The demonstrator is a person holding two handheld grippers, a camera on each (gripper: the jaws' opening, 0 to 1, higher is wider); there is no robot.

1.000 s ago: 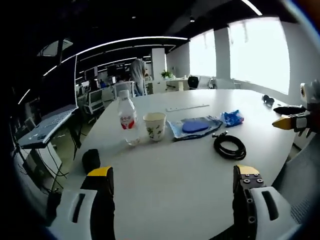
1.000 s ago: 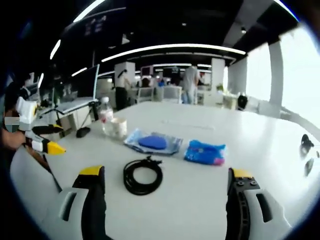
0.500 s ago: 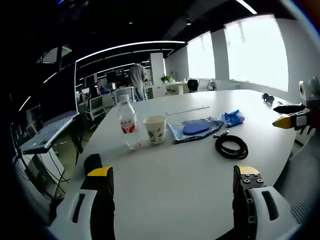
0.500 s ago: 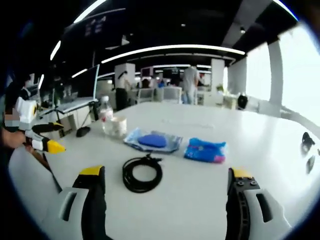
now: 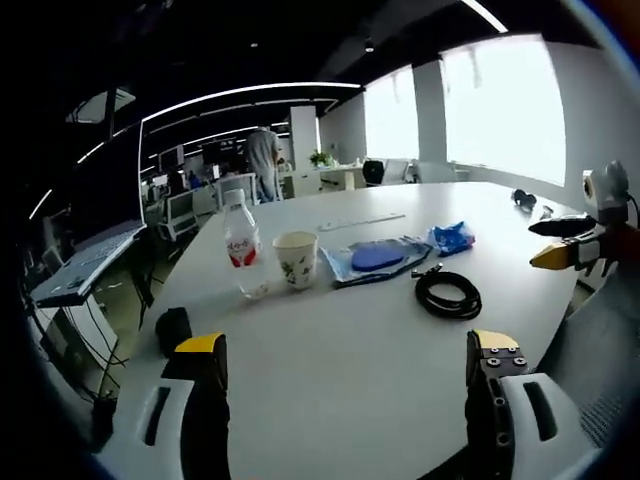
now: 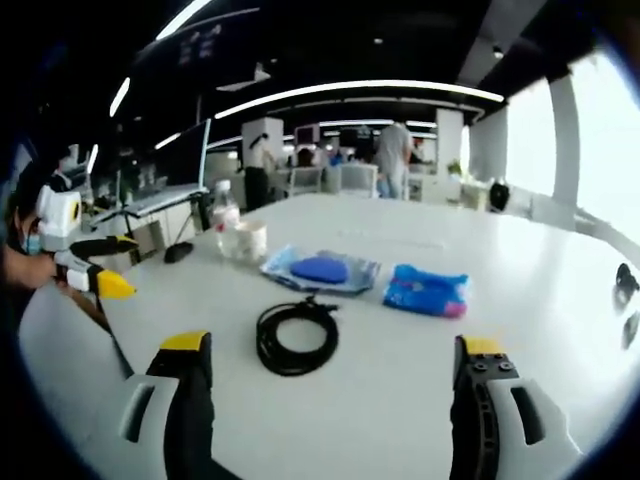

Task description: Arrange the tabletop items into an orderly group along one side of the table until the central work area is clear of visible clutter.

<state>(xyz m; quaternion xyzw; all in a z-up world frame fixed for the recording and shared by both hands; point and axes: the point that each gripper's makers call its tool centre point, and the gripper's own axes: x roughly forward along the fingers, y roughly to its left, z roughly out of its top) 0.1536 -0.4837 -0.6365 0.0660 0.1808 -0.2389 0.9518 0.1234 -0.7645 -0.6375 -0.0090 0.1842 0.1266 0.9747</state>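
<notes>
On the white table [image 5: 340, 340] stand a clear water bottle [image 5: 240, 250] with a red label and a paper cup [image 5: 295, 259]. To their right lie a blue pad in a clear bag [image 5: 377, 258], a blue packet [image 5: 450, 237] and a coiled black cable [image 5: 447, 294]. A black mouse [image 5: 173, 327] rests near the table's left edge. My left gripper [image 5: 345, 360] is open over bare table. My right gripper [image 6: 330, 365] is open just short of the cable [image 6: 297, 339]. The blue pad [image 6: 320, 269], blue packet [image 6: 427, 291], cup [image 6: 247, 240] and bottle [image 6: 224, 219] lie beyond it.
A laptop [image 5: 75, 270] on a stand sits left of the table. Small dark items [image 5: 522, 199] lie at the far right edge. A long white strip [image 5: 360, 221] lies at the back. People stand among desks behind. The other gripper [image 6: 95, 268] enters from the left.
Both views shifted slightly with the hands. The table items have not moved, and both grippers stay open.
</notes>
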